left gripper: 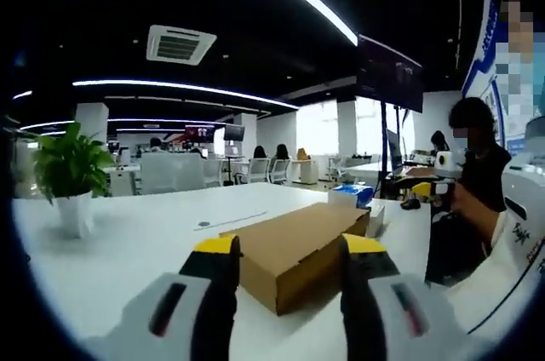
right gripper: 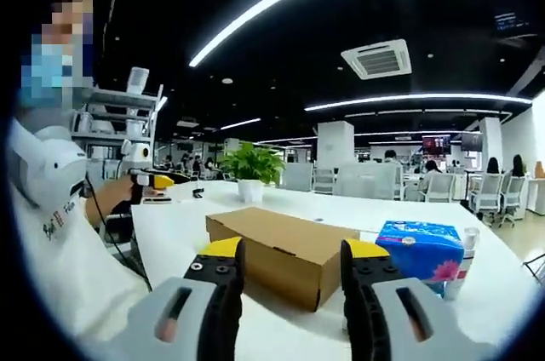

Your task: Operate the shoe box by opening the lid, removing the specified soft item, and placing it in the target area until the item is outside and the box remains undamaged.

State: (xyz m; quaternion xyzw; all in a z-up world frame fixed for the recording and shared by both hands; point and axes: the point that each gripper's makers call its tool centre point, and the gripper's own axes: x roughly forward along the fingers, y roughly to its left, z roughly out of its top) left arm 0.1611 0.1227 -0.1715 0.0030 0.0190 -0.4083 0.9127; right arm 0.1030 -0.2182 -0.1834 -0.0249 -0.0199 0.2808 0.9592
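A brown cardboard shoe box [left gripper: 298, 250] lies shut on the white table [left gripper: 145, 242], its lid flat. In the left gripper view my left gripper [left gripper: 289, 269] stands open just short of the box's near corner, yellow-tipped jaws apart with nothing between them. From the other side, the right gripper view shows the same box [right gripper: 281, 252] with a small slot in its side. My right gripper [right gripper: 291, 272] is open too, jaws either side of the box's near end without touching it.
A blue tissue pack [right gripper: 423, 254] stands to the right of the box. A potted green plant [left gripper: 70, 175] sits far left on the table. A person in white [right gripper: 51, 208] stands close by the table, and another person [left gripper: 473, 182] sits behind. Office chairs fill the background.
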